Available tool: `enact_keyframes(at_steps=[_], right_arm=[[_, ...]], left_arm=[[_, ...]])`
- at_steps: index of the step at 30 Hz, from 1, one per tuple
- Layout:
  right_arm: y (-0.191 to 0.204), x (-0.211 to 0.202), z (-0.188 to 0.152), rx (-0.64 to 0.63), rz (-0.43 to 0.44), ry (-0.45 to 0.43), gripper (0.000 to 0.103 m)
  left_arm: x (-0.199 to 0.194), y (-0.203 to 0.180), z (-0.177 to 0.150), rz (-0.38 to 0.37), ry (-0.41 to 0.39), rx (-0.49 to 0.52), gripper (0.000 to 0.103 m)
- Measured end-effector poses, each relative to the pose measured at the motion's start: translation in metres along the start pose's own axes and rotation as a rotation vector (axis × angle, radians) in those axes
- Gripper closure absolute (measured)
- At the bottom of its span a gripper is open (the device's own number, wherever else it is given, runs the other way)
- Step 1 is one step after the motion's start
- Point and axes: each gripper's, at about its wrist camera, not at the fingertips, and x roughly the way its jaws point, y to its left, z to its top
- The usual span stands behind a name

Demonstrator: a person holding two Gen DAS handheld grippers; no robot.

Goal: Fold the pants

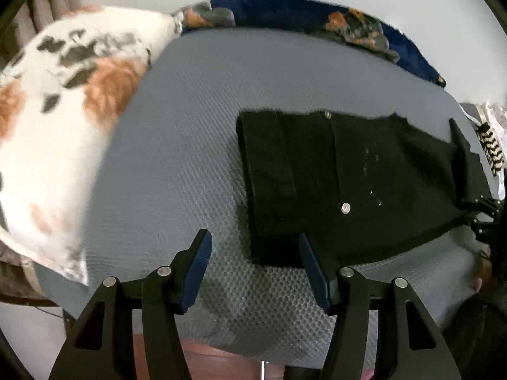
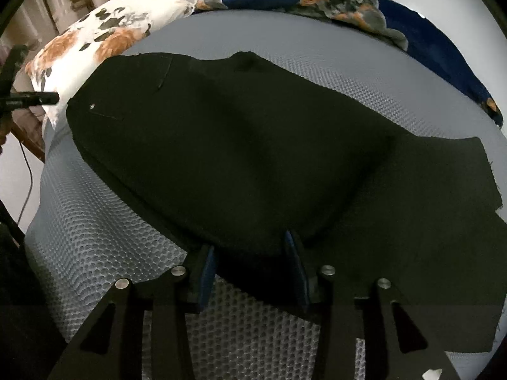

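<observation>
My left gripper (image 1: pixel 253 243) is wide, nothing between the pads, hanging over bare mattress (image 1: pixel 177 145) at the near-left corner of the pants (image 1: pixel 342 174); its right finger overlaps that corner's edge in view, contact unclear. The pants lie flat on the mattress, black, folded lengthwise it seems, with the waist end and two buttons toward my left side and the legs running off to my right. My right gripper (image 2: pixel 250 247) is about half open at the near edge of the pants (image 2: pixel 247 145); cloth sits between the pads, but I see no pinch, so I read it as released. My guess is both grippers stand off the near edge because a fold was just laid down and the cloth is left to settle. A soft hump runs across the middle in the right view, so it is not fully flat. A pillow (image 1: pixel 57 120) sits left, a blanket (image 2: pixel 364 3) along the far edge, both clear of the pants. Likely next: fold legs over toward waist.
</observation>
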Motion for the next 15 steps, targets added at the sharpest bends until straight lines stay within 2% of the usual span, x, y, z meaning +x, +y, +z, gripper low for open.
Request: enact_keyframes(at_steps=[3, 6, 11, 15], right_arm=[[-0.004, 0.001, 0.003, 0.023, 0.017, -0.008, 0.064], [-0.007, -0.003, 0.004, 0.043, 0.032, -0.006, 0.064], [-0.011, -0.004, 0.009, 0.063, 0.042, 0.002, 0.064], [-0.016, -0.003, 0.008, 0.107, 0.067, 0.000, 0.064]], left_arm=[[-0.009, -0.031, 0.006, -0.045, -0.062, 0.057, 0.045], [-0.009, -0.079, 0.009, -0.167, -0.095, 0.168, 0.045], [0.012, -0.172, 0.013, -0.335, -0.087, 0.378, 0.045], [0.029, -0.232, 0.011, -0.395, -0.072, 0.521, 0.045]])
